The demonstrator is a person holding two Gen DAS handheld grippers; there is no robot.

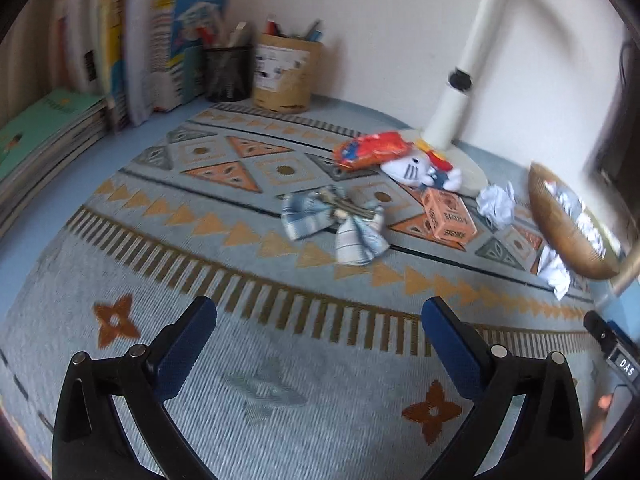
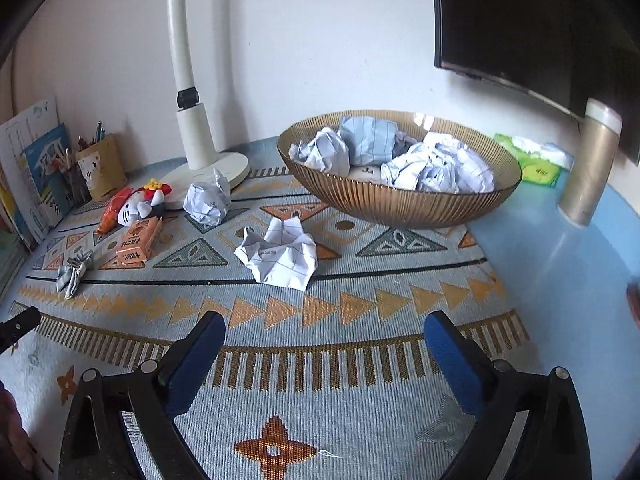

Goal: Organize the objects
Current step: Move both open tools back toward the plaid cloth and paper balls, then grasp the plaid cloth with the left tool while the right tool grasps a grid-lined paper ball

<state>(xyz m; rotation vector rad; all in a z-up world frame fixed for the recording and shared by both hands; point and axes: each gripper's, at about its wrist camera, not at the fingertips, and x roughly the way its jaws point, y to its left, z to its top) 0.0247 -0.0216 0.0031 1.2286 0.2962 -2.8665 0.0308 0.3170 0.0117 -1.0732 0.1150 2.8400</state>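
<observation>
My left gripper (image 1: 319, 312) is open and empty above the patterned mat (image 1: 240, 280). Ahead of it lie a blue checked bow (image 1: 334, 220), an orange box (image 1: 450, 216), a white plush toy (image 1: 420, 168) and an orange snack packet (image 1: 370, 148). My right gripper (image 2: 325, 330) is open and empty. Ahead of it lies a crumpled paper (image 2: 280, 254); another paper ball (image 2: 208, 200) lies by the lamp base. A ribbed gold bowl (image 2: 400, 200) holds several crumpled papers (image 2: 436, 168). The bow (image 2: 74, 270), box (image 2: 138, 240) and plush (image 2: 140, 202) show at the left.
A white lamp (image 2: 192, 136) stands at the back. Books (image 1: 120, 48) and two pen holders (image 1: 286, 72) line the back left. A monitor (image 2: 540, 20), a gold cylinder (image 2: 588, 168) and a green tissue pack (image 2: 540, 168) are at the right.
</observation>
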